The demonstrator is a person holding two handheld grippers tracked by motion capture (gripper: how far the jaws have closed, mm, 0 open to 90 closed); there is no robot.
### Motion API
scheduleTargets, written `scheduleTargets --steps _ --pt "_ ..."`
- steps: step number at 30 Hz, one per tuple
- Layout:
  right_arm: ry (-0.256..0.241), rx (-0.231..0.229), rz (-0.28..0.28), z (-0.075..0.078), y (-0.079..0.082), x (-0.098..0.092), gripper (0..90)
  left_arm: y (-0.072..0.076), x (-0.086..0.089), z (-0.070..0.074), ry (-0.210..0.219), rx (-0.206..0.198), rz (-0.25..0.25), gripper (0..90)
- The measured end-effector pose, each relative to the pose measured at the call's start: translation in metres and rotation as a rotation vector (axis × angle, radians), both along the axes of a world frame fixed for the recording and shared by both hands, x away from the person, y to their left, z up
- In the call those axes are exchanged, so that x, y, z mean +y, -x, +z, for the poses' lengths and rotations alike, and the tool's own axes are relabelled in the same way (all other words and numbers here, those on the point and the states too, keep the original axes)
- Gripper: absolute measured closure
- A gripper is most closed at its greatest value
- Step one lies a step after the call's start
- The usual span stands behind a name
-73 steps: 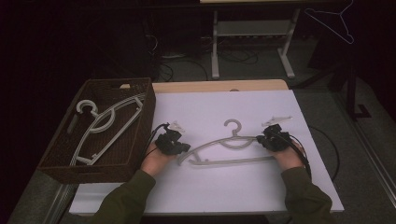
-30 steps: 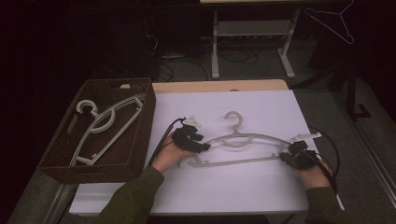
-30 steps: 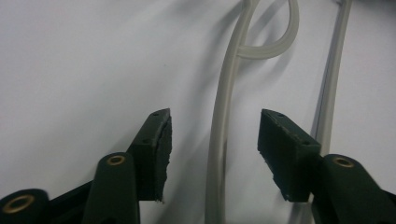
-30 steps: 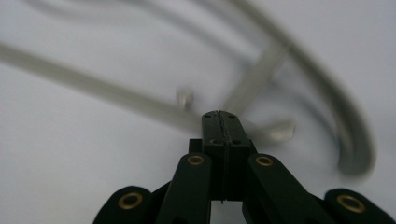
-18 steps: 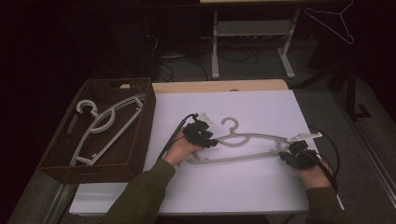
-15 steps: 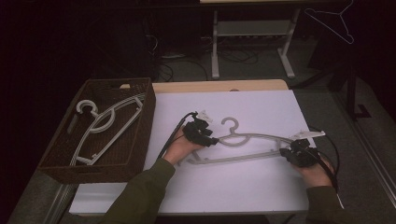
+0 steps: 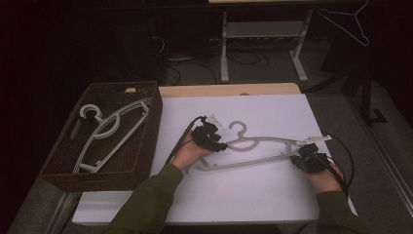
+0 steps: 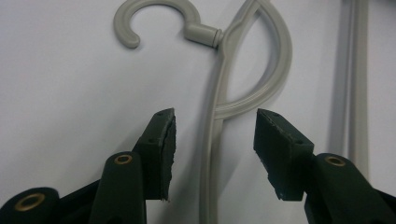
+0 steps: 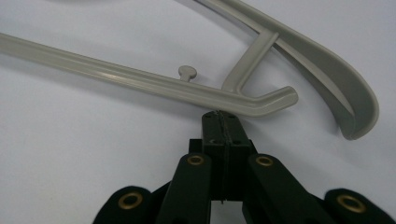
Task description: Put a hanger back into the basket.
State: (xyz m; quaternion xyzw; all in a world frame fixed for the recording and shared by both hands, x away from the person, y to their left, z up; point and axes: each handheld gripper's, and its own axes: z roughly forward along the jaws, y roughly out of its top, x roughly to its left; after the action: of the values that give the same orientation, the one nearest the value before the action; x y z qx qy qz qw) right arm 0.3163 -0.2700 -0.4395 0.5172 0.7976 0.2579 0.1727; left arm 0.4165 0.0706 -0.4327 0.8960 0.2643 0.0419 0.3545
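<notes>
Straddling the hanger, your left claw gapes empty; right claw is closed, empty; the basket left holds hangers.

Hanger smooth grey plastic, slight sheen; basket woven wicker; tabletop matt white.

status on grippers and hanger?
Left gripper open, jaws astride hanger near hook. Right gripper shut, empty, at its end. Nothing in the way.

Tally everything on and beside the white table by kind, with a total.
Grey hangers: 2, one on the table, one in the basket
Brown wicker basket: 1
Claws: 2, left claw, right claw
Total: 5
</notes>
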Motion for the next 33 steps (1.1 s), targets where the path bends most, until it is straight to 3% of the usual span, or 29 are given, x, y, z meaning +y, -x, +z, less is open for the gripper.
scheduleTargets --steps 2,6,8,13,16,21,25,33 --pt "-0.015 -0.006 -0.001 0.002 0.0 -0.001 90.0 -0.001 0.001 0.0 0.006 0.003 0.003 48.3" --pt "-0.053 -0.081 -0.022 0.015 -0.001 -0.005 90.0 -0.003 0.003 0.002 -0.003 -0.002 -0.006 48.1" --pt "-0.065 -0.1 -0.029 0.018 -0.005 -0.006 90.0 -0.002 0.002 0.002 0.019 0.002 0.012 47.4" --pt "-0.043 -0.079 -0.032 0.009 -0.013 -0.005 90.0 -0.002 0.002 0.002 0.021 0.005 0.017 46.5" --pt "-0.047 -0.07 -0.031 0.007 -0.015 -0.005 90.0 -0.003 0.004 0.002 -0.008 0.001 0.001 46.3" --pt "-0.047 -0.065 -0.029 0.005 -0.016 -0.006 90.0 -0.005 0.0 -0.005 -0.006 0.021 0.016 46.3" --pt "-0.046 -0.057 -0.031 0.004 -0.016 -0.005 90.0 -0.007 -0.002 -0.007 -0.037 0.018 0.001 47.0" --pt "-0.048 -0.058 -0.03 0.003 -0.017 -0.006 90.0 -0.006 -0.01 -0.005 -0.06 0.007 -0.033 58.8"
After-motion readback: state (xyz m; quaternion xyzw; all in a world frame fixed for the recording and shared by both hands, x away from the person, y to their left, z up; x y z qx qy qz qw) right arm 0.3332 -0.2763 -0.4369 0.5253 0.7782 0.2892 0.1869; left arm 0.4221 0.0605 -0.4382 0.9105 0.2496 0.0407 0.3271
